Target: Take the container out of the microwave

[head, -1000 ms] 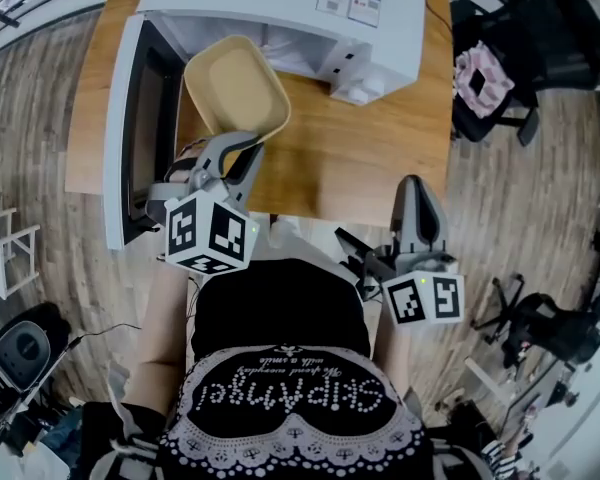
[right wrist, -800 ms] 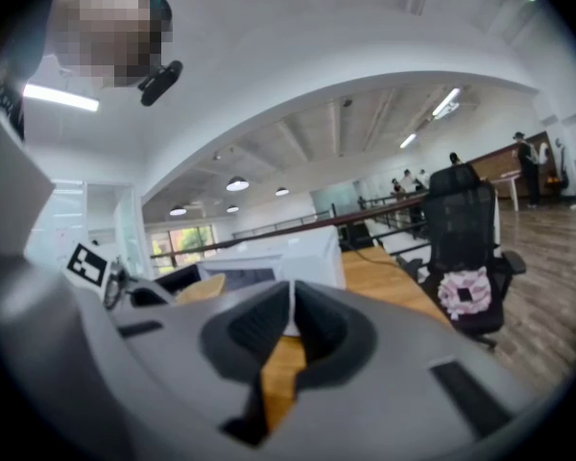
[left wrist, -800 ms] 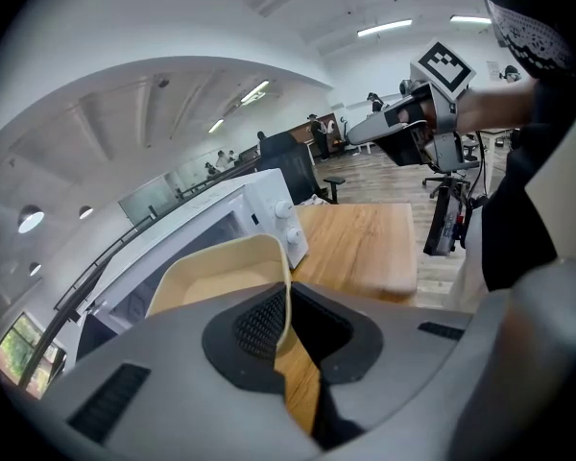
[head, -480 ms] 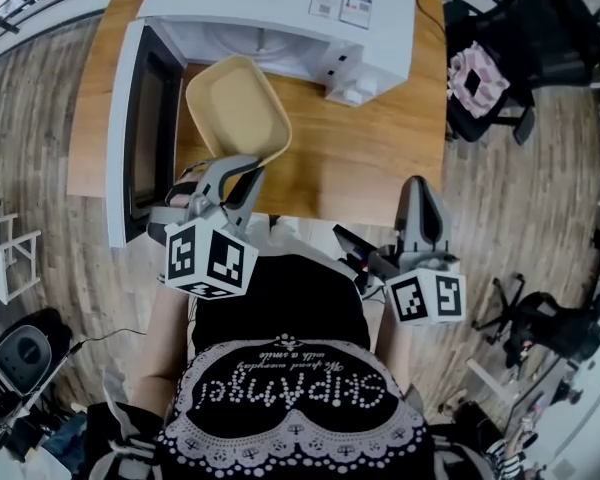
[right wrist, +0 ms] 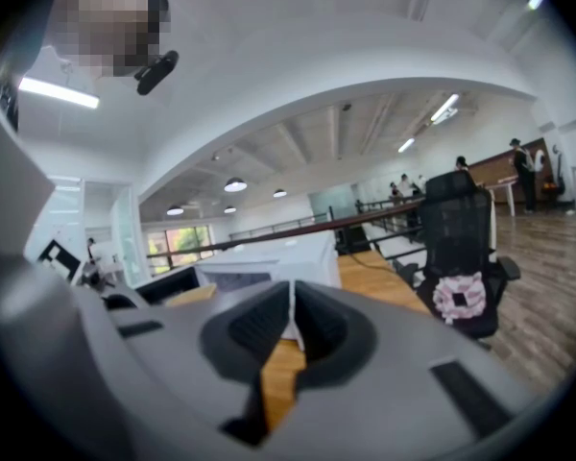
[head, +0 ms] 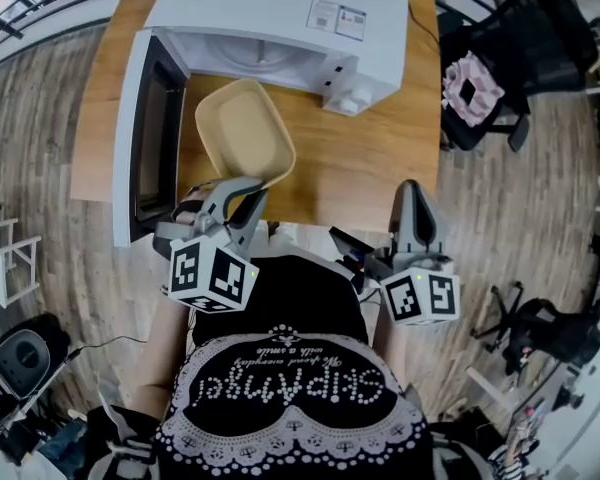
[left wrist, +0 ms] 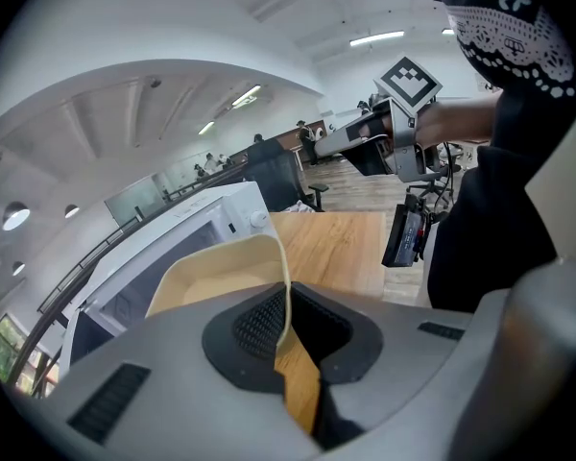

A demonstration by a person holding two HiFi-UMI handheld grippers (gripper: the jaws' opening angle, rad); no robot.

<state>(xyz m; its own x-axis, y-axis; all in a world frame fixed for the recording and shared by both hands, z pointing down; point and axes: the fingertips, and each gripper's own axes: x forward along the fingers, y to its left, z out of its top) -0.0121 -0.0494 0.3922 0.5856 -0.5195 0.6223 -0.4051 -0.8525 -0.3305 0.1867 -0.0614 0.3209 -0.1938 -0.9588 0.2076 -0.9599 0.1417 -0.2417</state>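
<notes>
A shallow cream container (head: 244,130) is out in front of the white microwave (head: 280,13), over the wooden table (head: 380,158). My left gripper (head: 240,192) is shut on the container's near rim. In the left gripper view the thin rim (left wrist: 286,301) runs between the pads of the left gripper (left wrist: 288,332), with the container's inside (left wrist: 221,279) beyond it. The microwave door (head: 145,138) stands open at the left. My right gripper (head: 411,193) hangs at the table's near edge, shut with nothing in it; its jaws meet in the right gripper (right wrist: 290,332) view.
A black office chair with a pink cushion (head: 472,80) stands right of the table, also in the right gripper view as the chair (right wrist: 461,257). A small white stool (head: 5,253) is on the wooden floor at the left. The person's black top fills the lower head view.
The left gripper has drawn the container out from the microwave's opening toward the person. The right gripper has kept its place.
</notes>
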